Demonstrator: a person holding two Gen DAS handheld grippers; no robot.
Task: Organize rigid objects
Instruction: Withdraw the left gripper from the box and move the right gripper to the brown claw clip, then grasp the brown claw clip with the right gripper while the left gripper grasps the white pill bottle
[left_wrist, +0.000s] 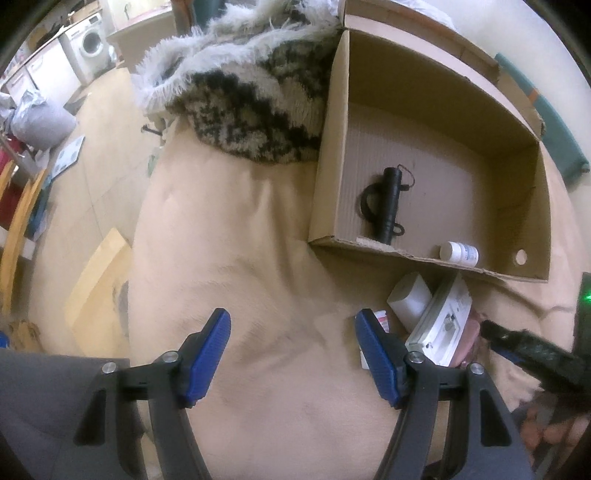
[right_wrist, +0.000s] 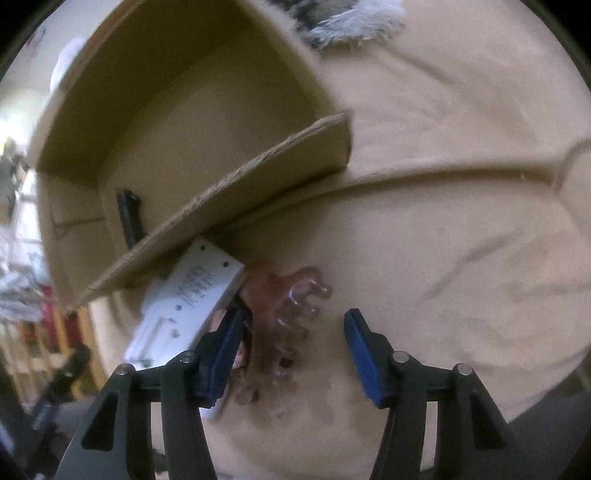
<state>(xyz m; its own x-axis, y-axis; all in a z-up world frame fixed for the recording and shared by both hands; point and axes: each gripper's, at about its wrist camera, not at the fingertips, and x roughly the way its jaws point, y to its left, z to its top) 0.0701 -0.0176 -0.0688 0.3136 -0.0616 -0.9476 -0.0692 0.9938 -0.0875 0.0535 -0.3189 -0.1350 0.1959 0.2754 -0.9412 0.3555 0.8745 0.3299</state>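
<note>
Translucent pinkish-brown plastic forms the hair claw clip (right_wrist: 286, 325), which lies on the beige blanket (right_wrist: 461, 229) with its curved teeth pointing right and its body tilted; the surface looks glossy, with light catching the tooth tips. Right gripper (right_wrist: 291, 354) is lowered over it with jaws apart: the clip sits between the blue pads, close against the left one, and the right pad stands clear of it, so no clamping is seen. A white rectangular device (right_wrist: 188, 302) with printed lettering lies just left of the clip, partly under the near flap of the cardboard box (right_wrist: 229, 206). Left gripper (left_wrist: 291, 354) hovers over bare blanket with jaws apart and nothing between them. In the left wrist view the box lies open, holding a black flashlight (left_wrist: 389, 203) with a strap and a white pill bottle (left_wrist: 460, 253) at its near wall. A white cube-shaped item (left_wrist: 410, 299) rests just outside the box. A shaggy grey-and-black rug (left_wrist: 251, 92) lies beyond.
</note>
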